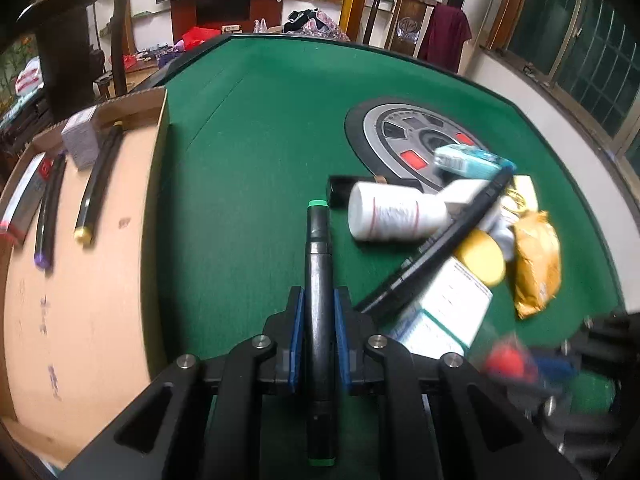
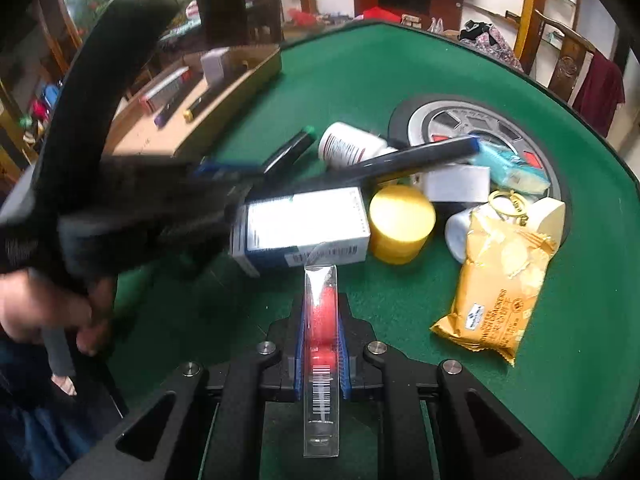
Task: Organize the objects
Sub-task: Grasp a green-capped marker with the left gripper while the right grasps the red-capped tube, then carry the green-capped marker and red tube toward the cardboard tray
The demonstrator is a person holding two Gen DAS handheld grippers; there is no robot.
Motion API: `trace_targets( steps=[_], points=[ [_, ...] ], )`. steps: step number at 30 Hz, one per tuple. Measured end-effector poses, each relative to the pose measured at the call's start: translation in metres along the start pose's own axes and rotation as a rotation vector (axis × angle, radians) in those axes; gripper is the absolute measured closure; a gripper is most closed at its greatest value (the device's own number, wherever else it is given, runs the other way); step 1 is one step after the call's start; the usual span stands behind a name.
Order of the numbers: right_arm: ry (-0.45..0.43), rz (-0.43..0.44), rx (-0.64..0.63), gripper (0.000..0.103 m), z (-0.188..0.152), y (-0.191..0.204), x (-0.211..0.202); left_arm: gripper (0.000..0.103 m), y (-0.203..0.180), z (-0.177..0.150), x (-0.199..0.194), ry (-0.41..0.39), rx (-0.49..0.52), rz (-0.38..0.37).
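My left gripper (image 1: 319,300) is shut on a black marker with green caps (image 1: 318,248), held lengthwise above the green table (image 1: 260,140). In the right wrist view that marker (image 2: 292,146) shows by the blurred left gripper. My right gripper (image 2: 321,312) is shut on a clear plastic case with a red item inside (image 2: 320,288), low over the felt in front of a pile. The pile holds a white bottle (image 1: 392,212), a white and blue carton (image 2: 304,224), a yellow-lidded jar (image 2: 402,222), a long black marker with a blue cap (image 2: 420,158) and a yellow snack packet (image 2: 496,284).
A shallow cardboard box (image 1: 80,280) stands at the table's left with two black markers (image 1: 98,188), a small grey carton (image 1: 80,140) and a flat pack inside. A round control panel (image 1: 384,128) is set in the table's centre. A person's hand (image 2: 48,312) shows at the left.
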State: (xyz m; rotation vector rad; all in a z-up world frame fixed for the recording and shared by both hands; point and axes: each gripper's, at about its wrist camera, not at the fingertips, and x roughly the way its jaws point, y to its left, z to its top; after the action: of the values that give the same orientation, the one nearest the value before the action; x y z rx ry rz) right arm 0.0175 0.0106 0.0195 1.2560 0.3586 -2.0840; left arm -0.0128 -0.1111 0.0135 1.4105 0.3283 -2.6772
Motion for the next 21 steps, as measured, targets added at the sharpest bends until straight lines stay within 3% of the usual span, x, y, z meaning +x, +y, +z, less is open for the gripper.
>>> trace_targets(
  steps=[6, 11, 21],
  points=[
    [-0.070, 0.096, 0.087, 0.089, 0.005, -0.009, -0.017, 0.089, 0.001, -0.019, -0.010, -0.001, -0.009, -0.019],
    [-0.134, 0.194, 0.248, 0.088, 0.012, -0.034, -0.021, 0.089, 0.000, -0.033, -0.014, -0.005, -0.018, -0.009],
    [-0.155, 0.245, 0.390, 0.088, 0.014, -0.056, -0.020, 0.089, -0.010, -0.039, -0.016, -0.010, 0.006, 0.024]
  ],
)
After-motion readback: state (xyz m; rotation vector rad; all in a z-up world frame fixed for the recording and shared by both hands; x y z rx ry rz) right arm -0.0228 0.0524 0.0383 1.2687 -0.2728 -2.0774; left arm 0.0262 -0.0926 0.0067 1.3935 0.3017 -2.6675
